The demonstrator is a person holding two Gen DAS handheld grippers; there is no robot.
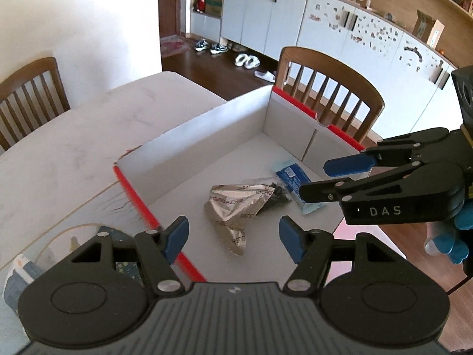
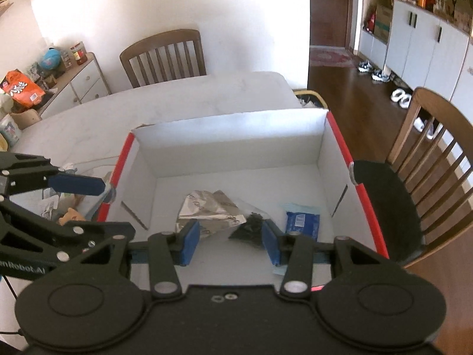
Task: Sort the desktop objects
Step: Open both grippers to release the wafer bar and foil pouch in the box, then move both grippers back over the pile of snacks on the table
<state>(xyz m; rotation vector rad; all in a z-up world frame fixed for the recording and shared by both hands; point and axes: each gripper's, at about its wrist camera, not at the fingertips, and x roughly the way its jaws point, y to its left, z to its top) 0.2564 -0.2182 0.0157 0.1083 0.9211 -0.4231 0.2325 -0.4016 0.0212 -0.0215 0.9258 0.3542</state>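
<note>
- A white marble-patterned tabletop (image 2: 207,94) is seen filling the middle of both views, with brown slatted wooden chairs (image 2: 165,56) set at its edges, one at 12 o'clock and one at 3 o'clock in the right wrist view.
- An open white cardboard box with red outer edges (image 2: 230,139) is placed on the tabletop, occupying the centre of the right wrist view and running from centre toward 2 o'clock in the left wrist view.
- The left gripper (image 1: 233,236) is held over the near corner of the box, at 6 o'clock in its own view; its blue-padded jaws are spread wide and nothing is held between them.
- The right gripper (image 2: 230,239) is held over the near side of the box, at 3 o'clock in the left wrist view; its jaws are parted with nothing between them.
- A crumpled silver foil packet (image 1: 233,210) is found lying on the box floor near its centre.
- A flat blue sachet (image 2: 303,222) is seen on the box floor, at 3 o'clock of the packet.
- A small clear bag of dark pieces (image 2: 251,226) is seen between the two, touching the foil packet.
</note>
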